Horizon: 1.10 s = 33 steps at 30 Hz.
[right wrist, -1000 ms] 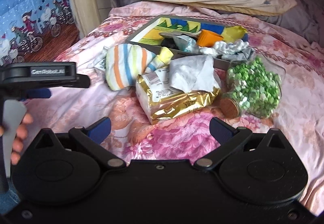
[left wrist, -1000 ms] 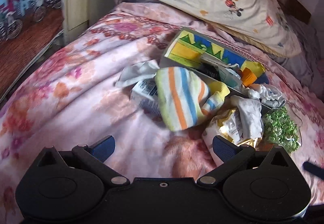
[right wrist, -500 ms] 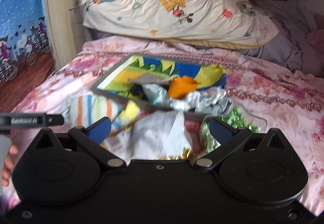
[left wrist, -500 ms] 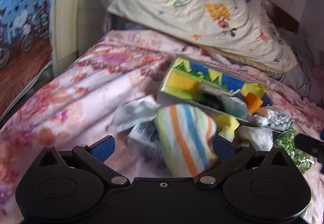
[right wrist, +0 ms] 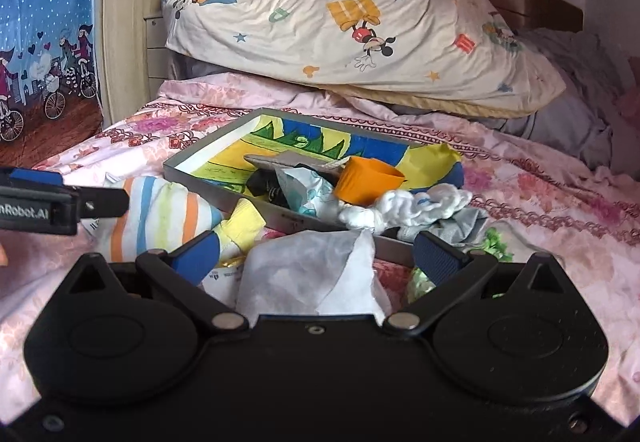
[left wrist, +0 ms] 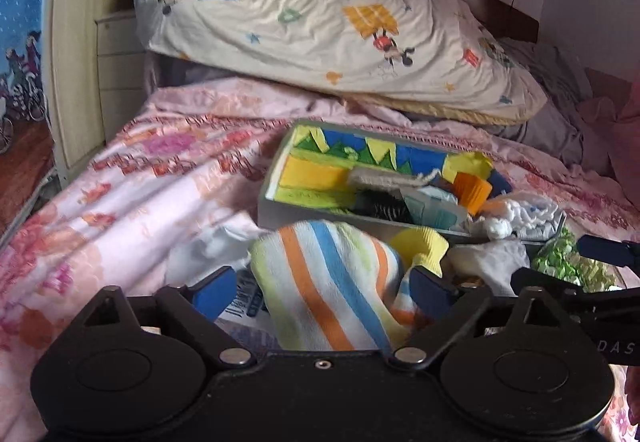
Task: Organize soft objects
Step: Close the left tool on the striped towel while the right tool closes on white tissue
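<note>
So: landmark = shallow tray point(right wrist: 208, 178) w/ the colourful printed bottom, sitting on the pink floral bedspread point(left wrist: 132, 202), cartoon pillow point(right wrist: 340, 10) well behind it. L gripper point(left wrist: 322, 290) jaws have just been closing a bit but are not clamped yet; striped sock point(left wrist: 328, 282) (orange/blue/yellow bands) lies between the blue pads, just in front of tray's near wall, and pads don't look pressed into it. Sock's yellow cuff point(left wrist: 420, 246) pokes up touching the tray wall. R gripper point(right wrist: 316, 258) jaws spread wide, released; crumpled white tissue/wrap point(right wrist: 312, 274) sits between them, no pad contact visible, also just in front of tray. Inside tray: orange cup point(right wrist: 368, 182) on its side, white knit cloth point(right wrist: 404, 206) draped over the near-right rim, a black item point(right wrist: 266, 184) and a grey flat piece, too cluttered to ID. Green-bead bag point(left wrist: 568, 266) just right of tray's near corner, partly hidden behind R tool. Printed packet point(left wrist: 244, 298) under sock's left edge, text unreadable. L tool's finger shows at the left edge in the R view, over the sock.
</note>
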Each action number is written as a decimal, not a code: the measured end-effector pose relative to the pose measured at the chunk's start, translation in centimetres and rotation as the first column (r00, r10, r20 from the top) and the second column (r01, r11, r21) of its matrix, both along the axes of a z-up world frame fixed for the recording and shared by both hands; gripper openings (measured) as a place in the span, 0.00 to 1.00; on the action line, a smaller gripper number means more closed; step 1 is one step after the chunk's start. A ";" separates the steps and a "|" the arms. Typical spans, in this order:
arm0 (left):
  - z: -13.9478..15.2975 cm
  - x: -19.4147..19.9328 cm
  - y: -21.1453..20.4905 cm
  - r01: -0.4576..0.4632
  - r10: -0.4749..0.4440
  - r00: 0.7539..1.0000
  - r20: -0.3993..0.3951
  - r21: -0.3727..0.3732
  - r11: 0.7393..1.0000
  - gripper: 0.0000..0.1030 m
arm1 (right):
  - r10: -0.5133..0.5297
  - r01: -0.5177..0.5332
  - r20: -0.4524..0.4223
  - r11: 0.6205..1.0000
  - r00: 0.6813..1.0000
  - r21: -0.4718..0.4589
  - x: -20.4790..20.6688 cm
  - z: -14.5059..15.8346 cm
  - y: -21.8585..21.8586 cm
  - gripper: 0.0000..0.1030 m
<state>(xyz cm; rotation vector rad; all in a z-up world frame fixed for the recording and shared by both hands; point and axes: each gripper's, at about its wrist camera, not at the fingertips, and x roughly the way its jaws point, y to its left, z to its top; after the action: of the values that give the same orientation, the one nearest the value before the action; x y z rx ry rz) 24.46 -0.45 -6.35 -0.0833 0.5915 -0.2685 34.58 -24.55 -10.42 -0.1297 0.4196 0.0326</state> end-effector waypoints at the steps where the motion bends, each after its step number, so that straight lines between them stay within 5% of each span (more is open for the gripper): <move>1: -0.3 0.1 -0.1 0.005 -0.005 1.000 -0.004 0.004 1.000 0.85 | 0.002 -0.002 0.000 1.000 1.000 -0.002 0.1 -0.2 0.1 0.95; 9: -1.9 1.0 -0.8 0.039 -0.038 0.998 -0.047 0.025 0.999 0.67 | 0.010 -0.010 -0.050 1.000 0.999 -0.019 1.1 -1.9 0.7 0.71; 17: -2.4 1.2 -0.7 0.051 -0.050 0.996 -0.072 0.005 0.999 0.55 | 0.007 -0.005 -0.092 1.000 0.996 0.023 1.6 -2.9 0.6 0.59; 28: -2.0 1.2 -0.7 0.067 -0.071 0.993 -0.099 -0.040 0.997 0.20 | 0.015 -0.009 -0.107 0.998 0.994 0.058 1.5 -3.3 0.5 0.42; 33: -1.6 1.0 -0.9 0.095 -0.102 0.988 -0.115 -0.069 0.993 0.11 | 0.002 0.009 -0.117 0.996 0.993 0.093 1.5 -3.2 0.2 0.32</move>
<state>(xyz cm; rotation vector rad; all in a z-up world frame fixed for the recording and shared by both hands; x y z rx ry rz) 25.45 -1.39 -8.00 -0.1317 0.7063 -0.3804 36.05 -24.32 -13.61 -0.0352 0.5341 0.0566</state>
